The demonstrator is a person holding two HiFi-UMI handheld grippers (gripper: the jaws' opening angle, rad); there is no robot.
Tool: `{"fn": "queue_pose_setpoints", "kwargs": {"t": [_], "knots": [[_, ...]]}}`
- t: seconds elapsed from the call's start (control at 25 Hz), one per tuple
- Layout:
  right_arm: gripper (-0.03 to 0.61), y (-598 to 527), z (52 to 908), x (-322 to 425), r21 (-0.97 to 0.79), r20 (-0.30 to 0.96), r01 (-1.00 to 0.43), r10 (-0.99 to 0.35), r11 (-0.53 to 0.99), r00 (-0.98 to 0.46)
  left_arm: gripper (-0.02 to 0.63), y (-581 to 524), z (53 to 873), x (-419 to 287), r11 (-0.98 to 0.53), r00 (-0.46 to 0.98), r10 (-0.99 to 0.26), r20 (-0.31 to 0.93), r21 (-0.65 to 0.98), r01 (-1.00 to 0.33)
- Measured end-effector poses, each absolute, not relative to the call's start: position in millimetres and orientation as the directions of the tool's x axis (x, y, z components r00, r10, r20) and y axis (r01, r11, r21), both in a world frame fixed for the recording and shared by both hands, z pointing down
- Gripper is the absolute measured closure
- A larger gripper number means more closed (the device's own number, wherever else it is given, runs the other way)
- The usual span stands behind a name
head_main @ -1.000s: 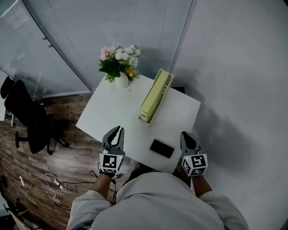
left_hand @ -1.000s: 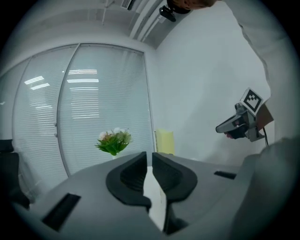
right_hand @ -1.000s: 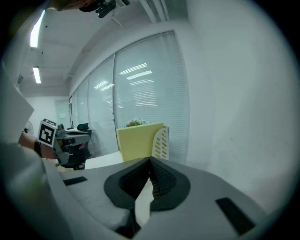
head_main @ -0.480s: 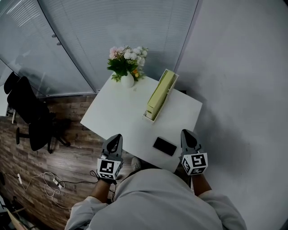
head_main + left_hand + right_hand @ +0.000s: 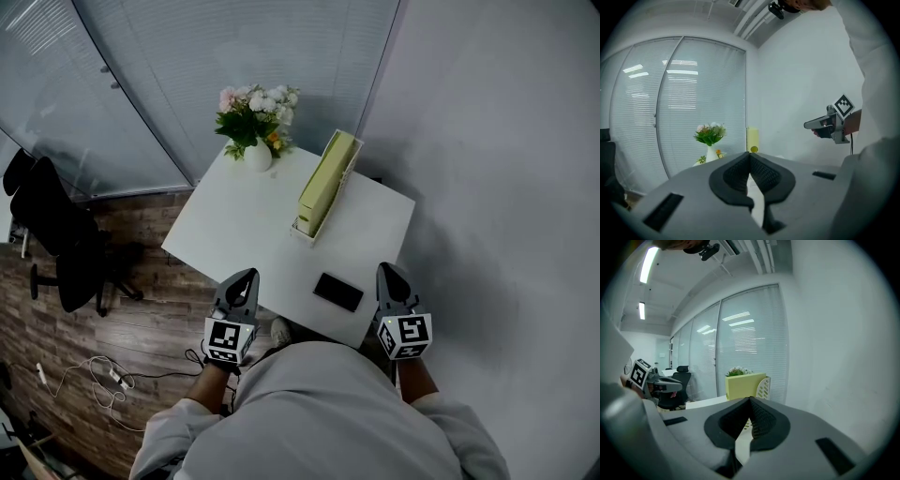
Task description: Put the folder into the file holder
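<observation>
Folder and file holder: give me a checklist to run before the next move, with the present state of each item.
1. Folder inside the file holder: ok, it stands in it on edge.
2. Folder seated right to the bottom: cannot tell, the holder's wall hides it.
3. Left claw empty: ok, shut with nothing between the jaws.
4. Right claw empty: ok, shut with nothing between the jaws.
5. Flowers clear of the holder: ok, they stand apart at the table's far corner.
6. Table bare between claws and holder: not ok, a flat black device lies near the front edge.
</observation>
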State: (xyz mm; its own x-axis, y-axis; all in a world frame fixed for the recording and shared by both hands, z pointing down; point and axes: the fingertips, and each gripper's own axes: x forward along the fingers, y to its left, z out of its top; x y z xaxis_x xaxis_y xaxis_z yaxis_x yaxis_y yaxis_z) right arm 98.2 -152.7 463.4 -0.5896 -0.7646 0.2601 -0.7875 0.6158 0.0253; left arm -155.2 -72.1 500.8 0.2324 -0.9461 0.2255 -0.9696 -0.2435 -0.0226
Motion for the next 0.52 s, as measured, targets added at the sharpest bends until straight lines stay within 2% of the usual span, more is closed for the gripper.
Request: {"fn": "queue_pose_setpoints", "kwargs": {"t": [0.52], "knots": [[0.568,-153.5,461.6,102.9,0.022,0.247,-0.781,-0.761,0.624,-0.6,0.606,-71.1,504.9,-149.3,-0.239,0.226,-0.94,0.258,-0.021,-0.971]]}}
